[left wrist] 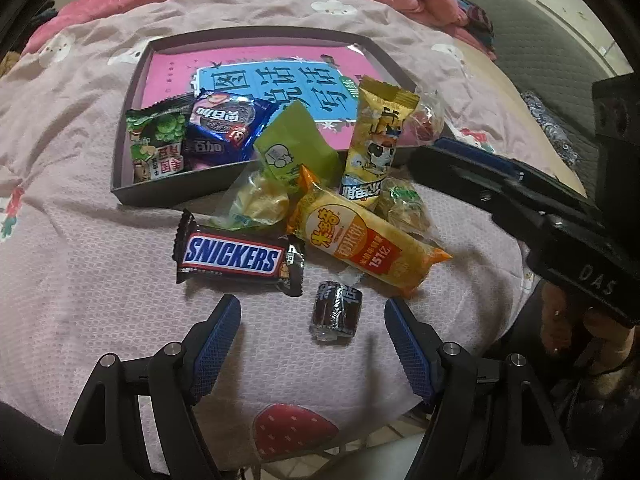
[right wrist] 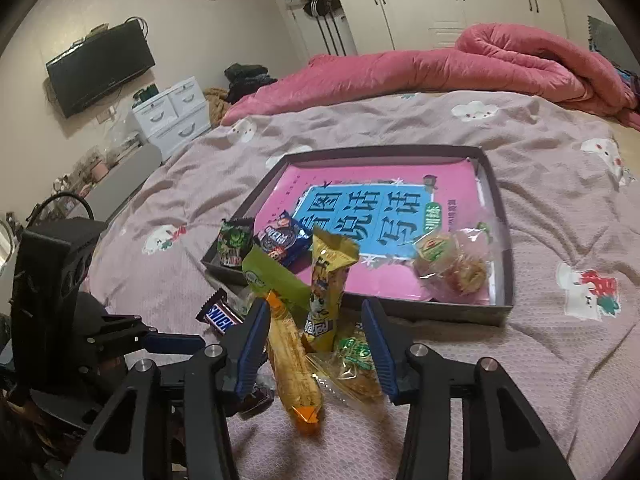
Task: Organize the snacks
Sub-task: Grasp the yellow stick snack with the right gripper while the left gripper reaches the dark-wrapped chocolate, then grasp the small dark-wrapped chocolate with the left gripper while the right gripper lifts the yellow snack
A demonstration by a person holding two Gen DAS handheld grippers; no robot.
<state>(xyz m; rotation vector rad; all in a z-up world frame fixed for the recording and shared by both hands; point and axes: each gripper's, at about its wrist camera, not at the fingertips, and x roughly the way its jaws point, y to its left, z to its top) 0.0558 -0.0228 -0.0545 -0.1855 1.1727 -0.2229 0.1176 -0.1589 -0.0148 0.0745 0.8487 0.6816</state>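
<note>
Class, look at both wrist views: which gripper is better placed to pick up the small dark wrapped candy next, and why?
The left gripper. Its open jaws already flank the small dark candy on the bedspread, while the right gripper faces the yellow snack packets instead.

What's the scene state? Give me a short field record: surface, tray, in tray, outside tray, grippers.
surface: bed sheet
tray: shallow dark box lined with a pink book
in tray: green pea packet, blue cookie packet, clear bag
outside tray: Snickers bar, orange rice-cracker pack, small dark candy
left gripper: open, candy between fingers, untouched
right gripper: open over snack pile
</note>
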